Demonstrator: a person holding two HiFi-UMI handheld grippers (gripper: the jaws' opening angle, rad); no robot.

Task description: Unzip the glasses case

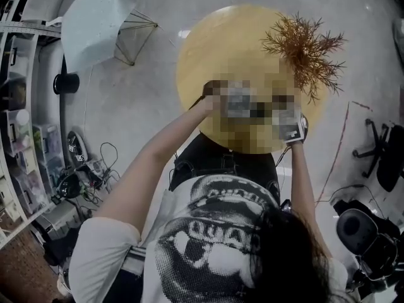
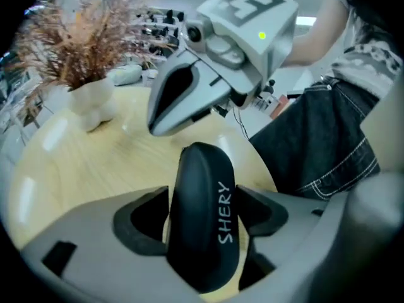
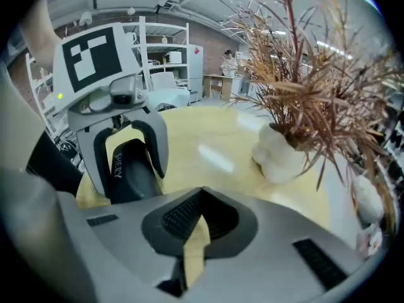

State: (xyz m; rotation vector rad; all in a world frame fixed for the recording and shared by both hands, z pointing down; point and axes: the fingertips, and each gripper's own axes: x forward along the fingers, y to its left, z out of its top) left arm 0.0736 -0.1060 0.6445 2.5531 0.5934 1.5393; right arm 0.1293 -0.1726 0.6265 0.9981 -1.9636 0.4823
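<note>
A black glasses case [image 2: 203,213] printed with white letters stands on end between the pads of my left gripper [image 2: 203,211], which press on both of its sides. In the right gripper view the same case [image 3: 129,169] shows inside the left gripper's [image 3: 131,183] fork, at the near edge of the round wooden table [image 3: 208,131]. My right gripper [image 3: 197,223] is shut with nothing visible between its pads. From the left gripper view, the right gripper [image 2: 161,126] hangs just beyond the top of the case. In the head view a mosaic hides both sets of jaws; only the right gripper's marker cube [image 1: 291,130] shows.
A white vase [image 3: 281,156] of dried brown branches [image 1: 306,49] stands on the far side of the table [image 1: 214,49]. The person's dark jeans [image 2: 315,137] are close against the table's near edge. Shelving [image 1: 25,125] and cables line the floor at left.
</note>
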